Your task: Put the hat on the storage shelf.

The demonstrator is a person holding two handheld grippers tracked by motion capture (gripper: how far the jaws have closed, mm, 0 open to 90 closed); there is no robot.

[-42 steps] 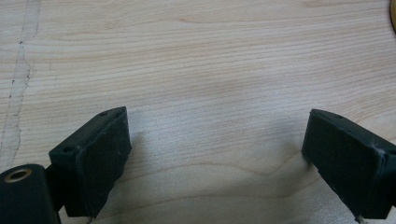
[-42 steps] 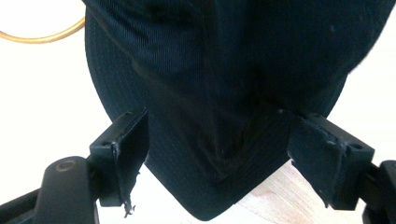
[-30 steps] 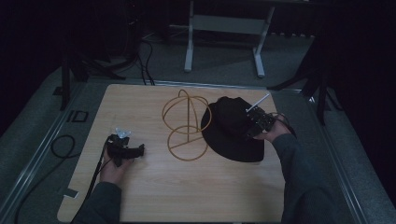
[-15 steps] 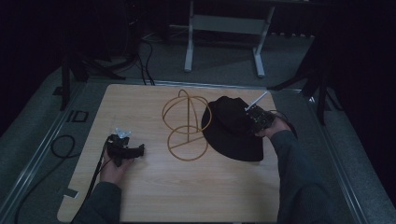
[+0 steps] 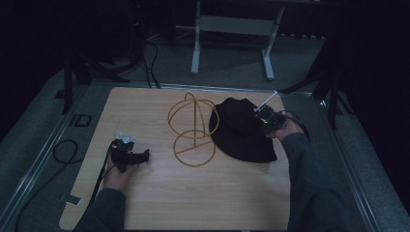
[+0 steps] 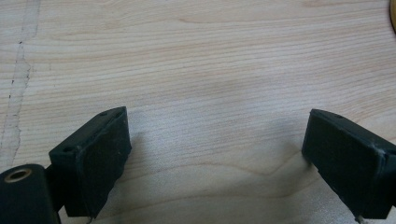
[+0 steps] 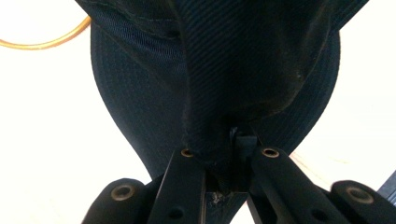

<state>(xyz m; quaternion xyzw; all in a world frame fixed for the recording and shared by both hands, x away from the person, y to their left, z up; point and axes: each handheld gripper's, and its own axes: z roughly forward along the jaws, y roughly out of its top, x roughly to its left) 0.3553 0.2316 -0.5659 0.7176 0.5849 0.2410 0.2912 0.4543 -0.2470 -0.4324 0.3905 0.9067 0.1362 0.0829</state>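
Note:
A black fabric hat [image 5: 241,133] lies on the wooden table [image 5: 193,193], right of a gold wire stand [image 5: 192,130] made of hoops. My right gripper [image 5: 263,120] is at the hat's right side; its jaws have just closed and now pinch a fold of the hat [image 7: 224,93] between them, as the right gripper [image 7: 224,158] view shows close up. My left gripper [image 5: 138,157] rests on the table at the left, pointing right. In its own view the left gripper [image 6: 215,154] stands wide open over bare wood with nothing between its fingers [image 6: 98,154].
A curve of the gold stand [image 7: 46,42] shows behind the hat in the right gripper view. Cables [image 5: 63,152] lie on the grey floor left of the table. A metal frame [image 5: 232,38] stands beyond the far edge.
The right gripper has shifted slightly onto the hat's right side and its jaws have shut on the fabric. The left hand and gripper have stayed put.

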